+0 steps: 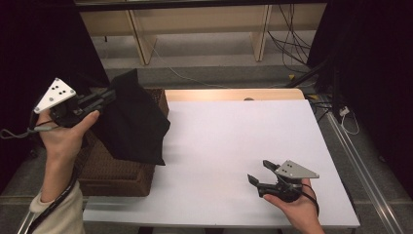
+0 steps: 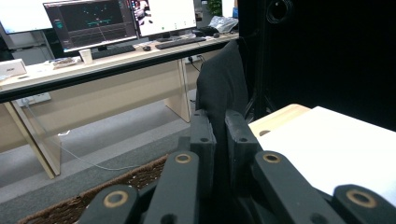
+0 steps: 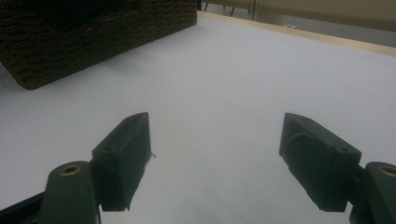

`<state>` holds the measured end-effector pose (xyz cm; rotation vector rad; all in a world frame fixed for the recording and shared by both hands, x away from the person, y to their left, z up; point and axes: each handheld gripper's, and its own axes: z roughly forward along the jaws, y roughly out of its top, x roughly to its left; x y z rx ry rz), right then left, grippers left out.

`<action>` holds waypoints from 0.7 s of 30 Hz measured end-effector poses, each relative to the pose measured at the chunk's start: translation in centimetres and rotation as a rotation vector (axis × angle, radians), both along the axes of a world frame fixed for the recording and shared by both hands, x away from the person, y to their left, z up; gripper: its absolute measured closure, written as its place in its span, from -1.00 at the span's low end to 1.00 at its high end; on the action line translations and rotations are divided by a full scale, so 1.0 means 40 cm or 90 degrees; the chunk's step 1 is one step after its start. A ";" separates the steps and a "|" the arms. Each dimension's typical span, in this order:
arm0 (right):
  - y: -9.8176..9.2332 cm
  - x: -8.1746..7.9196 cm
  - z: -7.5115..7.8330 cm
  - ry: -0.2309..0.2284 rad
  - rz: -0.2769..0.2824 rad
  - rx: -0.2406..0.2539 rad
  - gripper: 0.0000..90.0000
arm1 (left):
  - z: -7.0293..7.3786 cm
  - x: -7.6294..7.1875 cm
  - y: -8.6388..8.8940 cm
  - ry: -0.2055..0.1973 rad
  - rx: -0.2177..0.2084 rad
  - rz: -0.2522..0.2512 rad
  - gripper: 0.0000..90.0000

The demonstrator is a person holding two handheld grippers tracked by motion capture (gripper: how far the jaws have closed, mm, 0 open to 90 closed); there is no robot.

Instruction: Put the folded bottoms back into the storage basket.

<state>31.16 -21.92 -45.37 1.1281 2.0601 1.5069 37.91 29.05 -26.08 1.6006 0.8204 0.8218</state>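
While clamped on black cloth (image 1: pixel 134 119) above basket (image 1: pixel 117 173), left hand-held gripper (image 1: pixel 108 96); right hand-held gripper (image 1: pixel 259 172) spread over bare tabletop (image 1: pixel 234 136).

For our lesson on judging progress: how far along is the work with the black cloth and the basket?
Done: the left tool has gripped the black cloth and holds it up above the woven basket. In hand: the cloth hangs, its lower edge over the white table. Left: likely laying it on the table; the right tool waits open, holding nothing.
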 end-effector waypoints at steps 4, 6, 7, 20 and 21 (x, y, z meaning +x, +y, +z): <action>0.000 0.000 0.001 0.002 -0.001 0.001 -0.43 | 0.001 0.000 0.009 -0.004 -0.003 0.010 0.84; 0.000 0.000 0.000 0.000 0.000 0.001 -0.43 | 0.001 0.000 0.012 -0.003 -0.006 0.014 0.84; 0.000 0.000 0.000 0.000 0.000 0.000 -0.43 | 0.001 0.000 0.015 -0.004 -0.005 0.016 0.84; 0.000 0.000 0.000 0.000 0.000 0.001 -0.43 | 0.000 0.004 0.030 -0.007 -0.008 0.033 0.84; 0.000 0.000 0.000 0.000 0.000 0.000 -0.43 | 0.000 0.003 0.032 -0.008 -0.010 0.034 0.84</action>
